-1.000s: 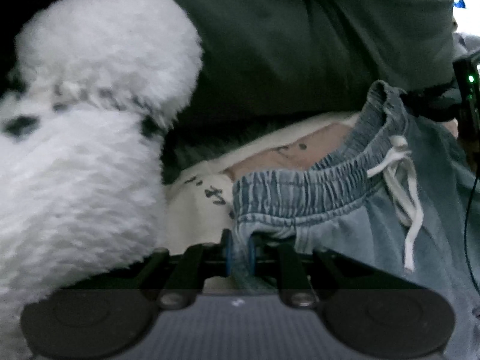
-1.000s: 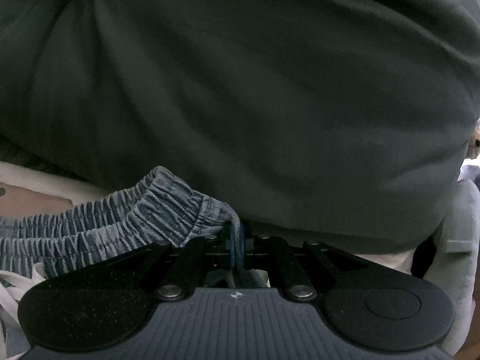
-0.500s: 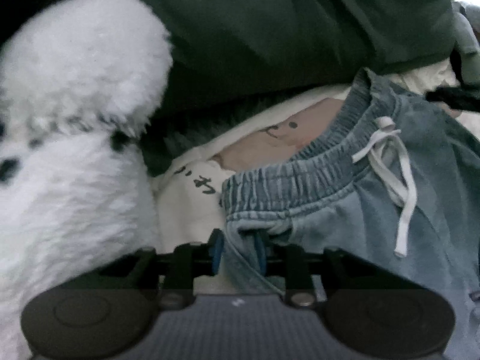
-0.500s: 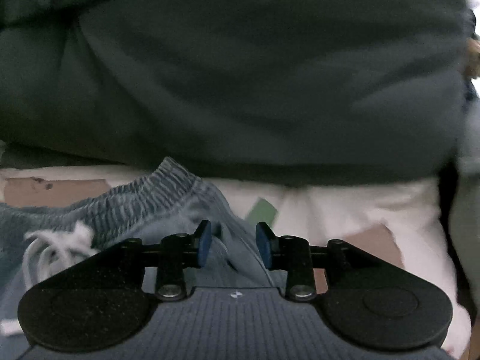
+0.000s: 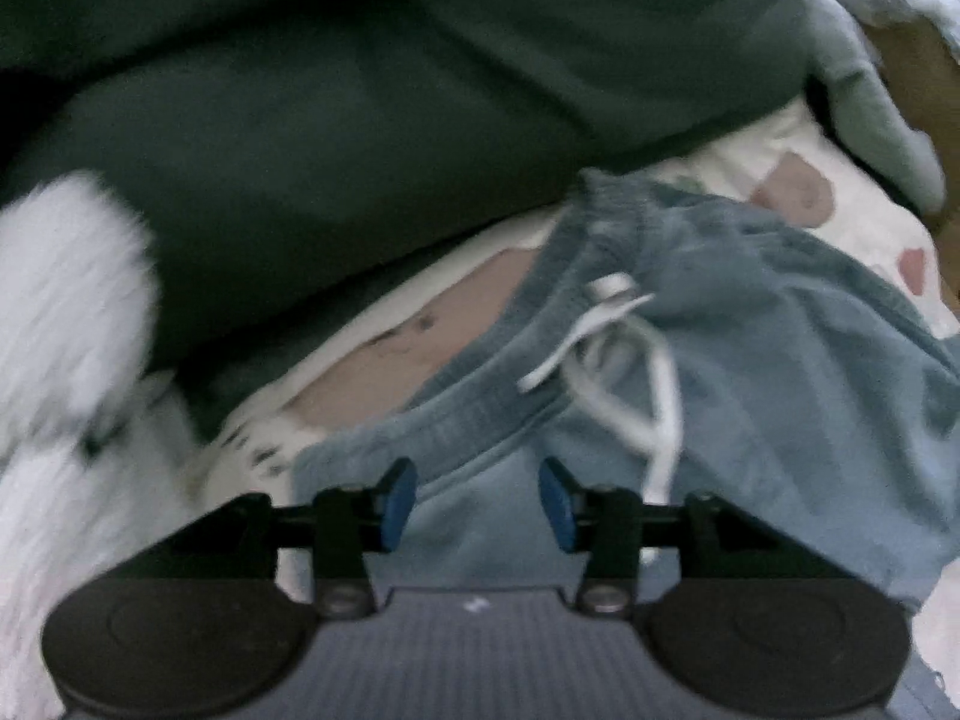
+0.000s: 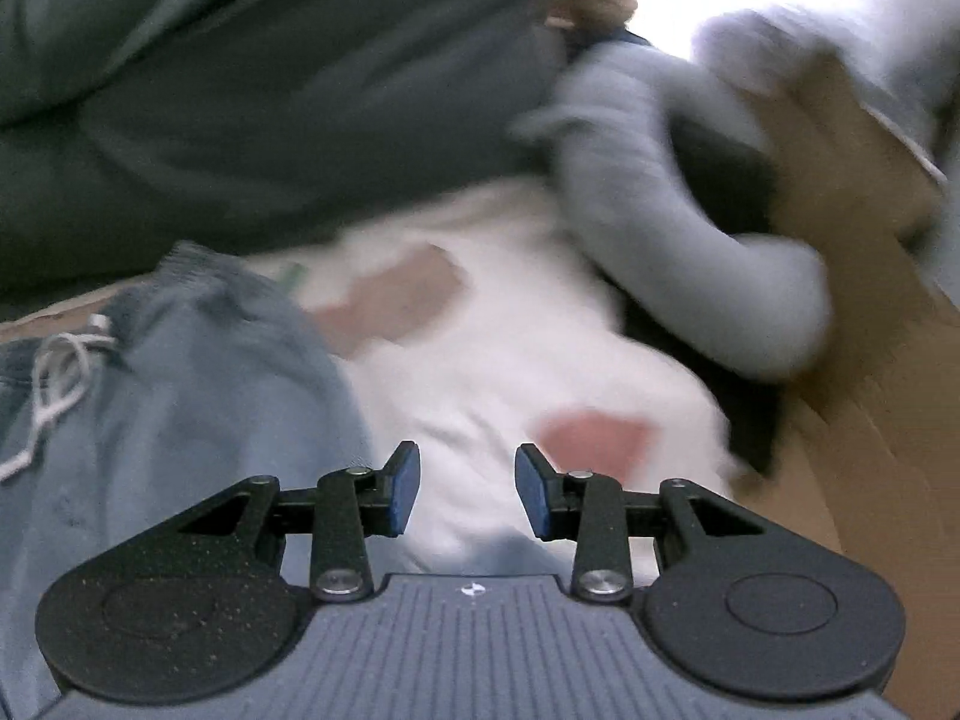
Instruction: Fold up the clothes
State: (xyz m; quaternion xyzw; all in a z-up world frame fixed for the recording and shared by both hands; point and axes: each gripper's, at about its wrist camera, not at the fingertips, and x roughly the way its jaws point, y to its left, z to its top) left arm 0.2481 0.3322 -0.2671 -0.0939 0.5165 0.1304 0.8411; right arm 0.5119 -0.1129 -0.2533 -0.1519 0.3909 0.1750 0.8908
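Light blue drawstring shorts [image 5: 750, 372] lie on a white patterned sheet [image 5: 798, 180], elastic waistband up and white cord [image 5: 624, 360] loose across the front. My left gripper [image 5: 477, 501] hovers over the waistband's left end, its jaws opening, no cloth pinched between the blue pads. In the right wrist view the shorts [image 6: 180, 384] sit at the left. My right gripper [image 6: 468, 489] stands open over the bare sheet [image 6: 480, 372] to their right, holding nothing.
A big dark green garment [image 5: 420, 96] fills the back of both views. A fluffy white soft thing [image 5: 66, 324] lies at the left. A grey garment [image 6: 684, 228] and a brown surface [image 6: 870, 360] sit at the right, blurred.
Both grippers let go of the waistband, opened and pulled back upward. The right one swung off the shorts to the right, over the sheet. The shorts now lie flat.
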